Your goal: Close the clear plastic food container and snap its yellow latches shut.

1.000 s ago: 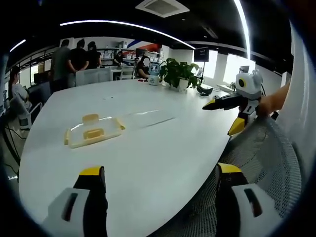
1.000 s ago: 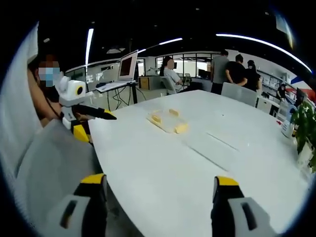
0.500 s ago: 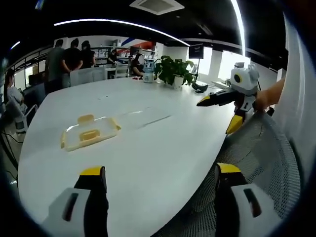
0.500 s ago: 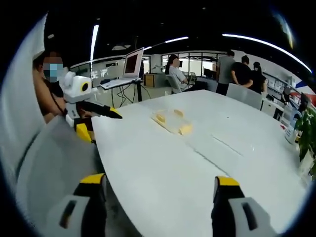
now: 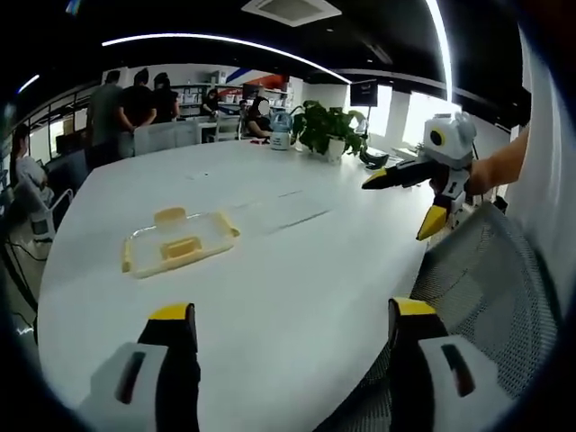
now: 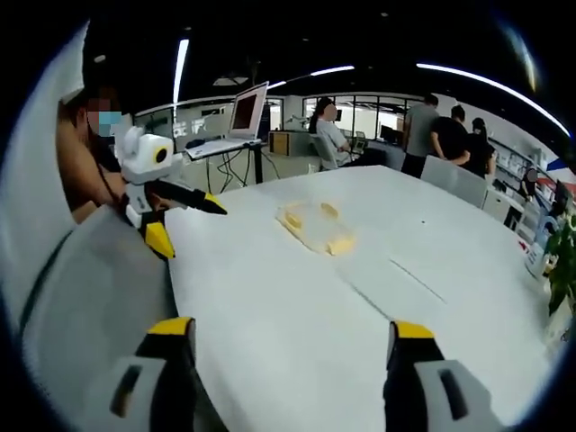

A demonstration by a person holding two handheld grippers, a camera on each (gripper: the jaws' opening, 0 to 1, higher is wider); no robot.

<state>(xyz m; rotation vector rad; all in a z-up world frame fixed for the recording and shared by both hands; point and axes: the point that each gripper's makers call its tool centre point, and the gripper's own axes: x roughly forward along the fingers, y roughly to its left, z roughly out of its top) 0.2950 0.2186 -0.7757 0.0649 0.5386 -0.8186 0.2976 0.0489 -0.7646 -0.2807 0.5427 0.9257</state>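
Out on the large white oval table (image 5: 297, 270), well in from the near edge, lies the clear plastic food container with yellow latches (image 5: 180, 245), low and flat; in the right gripper view it sits toward the table's middle (image 6: 315, 228). You hold both tools back over the near edge, well apart from it, likely to line up an approach. Your left hand-held gripper (image 5: 283, 324) has its yellow-tipped jaws spread wide with nothing between them, and your right hand-held gripper (image 6: 283, 337) is equally wide and empty. I cannot tell whether the lid is fully seated. Judging from this, closing and latching are not yet begun.
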